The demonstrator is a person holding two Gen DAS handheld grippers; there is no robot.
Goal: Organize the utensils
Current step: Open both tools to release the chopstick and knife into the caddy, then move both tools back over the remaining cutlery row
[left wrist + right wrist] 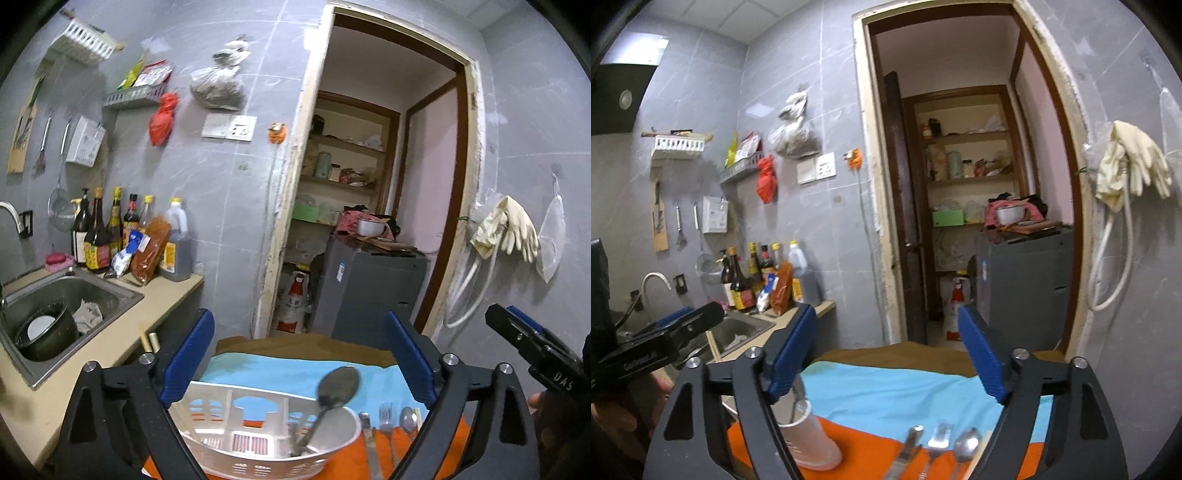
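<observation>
Nearest my left camera: the left gripper [299, 358], fingers [190, 356] spread wide, holding nothing, above the white caddy [266, 439]. Only this view shows the caddy's compartments and the big spoon [338, 384] leaning inside it. Right of the caddy, on the orange mat [391, 446], lie a knife [367, 432], fork [386, 413] and small spoon [408, 419]. My right camera shows the caddy [809, 439] side-on, half hidden. Right gripper [886, 354] also wide open, touching nothing, above the blue cloth [894, 395].
</observation>
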